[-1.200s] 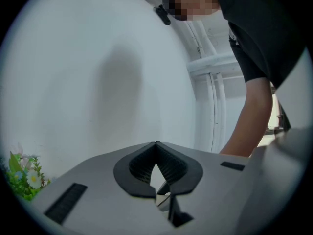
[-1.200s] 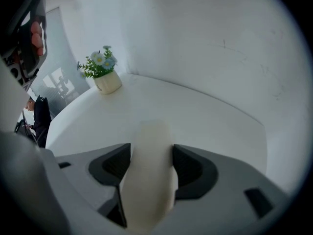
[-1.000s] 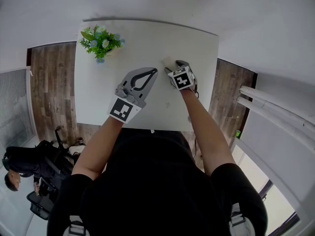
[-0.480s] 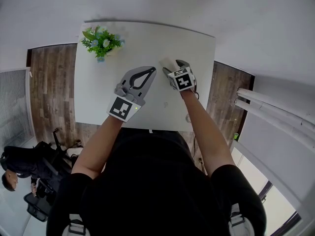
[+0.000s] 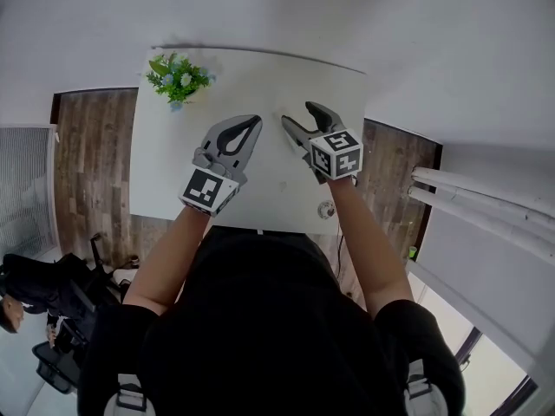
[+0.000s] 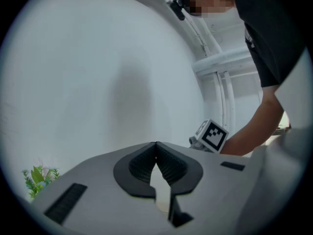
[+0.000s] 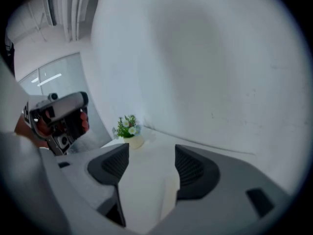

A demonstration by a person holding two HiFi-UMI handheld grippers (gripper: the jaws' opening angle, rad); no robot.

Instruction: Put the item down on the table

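Observation:
On the white table (image 5: 173, 172) lies a small pale cream item (image 7: 169, 189), seen through the gap of my right gripper (image 7: 151, 153). That gripper (image 5: 297, 113) hangs above the table's far right part, tilted down. Its jaws have just been opening and stand wide, touching nothing. In the head view its left finger hides the item. My left gripper (image 5: 257, 120) hovers level beside it, to the left. Its jaws (image 6: 156, 143) are shut tip to tip with nothing between them.
A small potted plant (image 5: 178, 78) with green leaves and pale flowers stands at the table's far left corner. A small round grey thing (image 5: 326, 209) sits by the near right edge. White pipes (image 5: 486, 198) run along the right. A person (image 5: 26, 297) crouches low on the left.
My right gripper has lifted well up off the table and tipped downward, jaws spread, leaving the pale item on the table. The left gripper has risen a little.

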